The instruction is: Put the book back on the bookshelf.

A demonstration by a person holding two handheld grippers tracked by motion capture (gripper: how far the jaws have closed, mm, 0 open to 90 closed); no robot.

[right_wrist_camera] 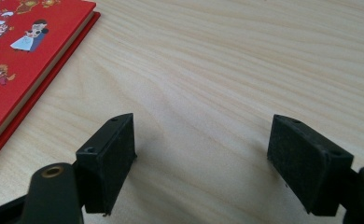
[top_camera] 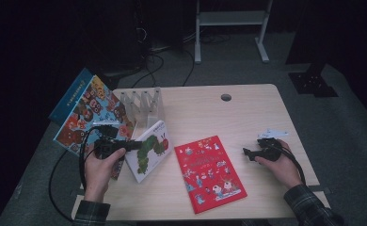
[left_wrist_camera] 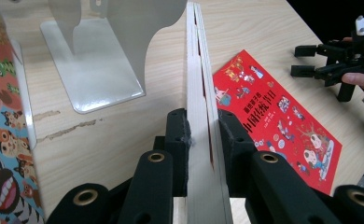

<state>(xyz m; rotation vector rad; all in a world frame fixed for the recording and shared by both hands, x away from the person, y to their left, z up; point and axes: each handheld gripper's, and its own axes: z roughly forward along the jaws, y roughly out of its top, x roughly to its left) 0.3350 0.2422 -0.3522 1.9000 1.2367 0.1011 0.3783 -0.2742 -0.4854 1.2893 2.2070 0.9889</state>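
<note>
high view: caterpillar book on its way to the rack

high view shows the left gripper (top_camera: 133, 145) clamped on the near edge of the caterpillar book (top_camera: 149, 149), which stands tilted on the table (top_camera: 247, 113) just near the white divider rack (top_camera: 143, 106). left gripper view confirms the hold: both pads squeeze the book's pale page edge (left_wrist_camera: 201, 116), with one rack divider (left_wrist_camera: 119, 42) ahead and to the left. a large animal-face book (top_camera: 90, 113) leans at the rack's left side. the red book (top_camera: 210, 172) lies flat at the table's middle, near the person. the right gripper (top_camera: 248, 151) rests well to the right of it, jaws spread apart with nothing between them, bare wood under the pads (right_wrist_camera: 109, 158).

likely step: slotting the held book upright into the rack. to do it well, bring the book fully vertical first, line its spine up with a free gap, and slide it in without knocking the dividers. the grip sits on one edge, so the book may swing; keep the motion slow. the free gripper could steady the rack if it shifts.
</note>
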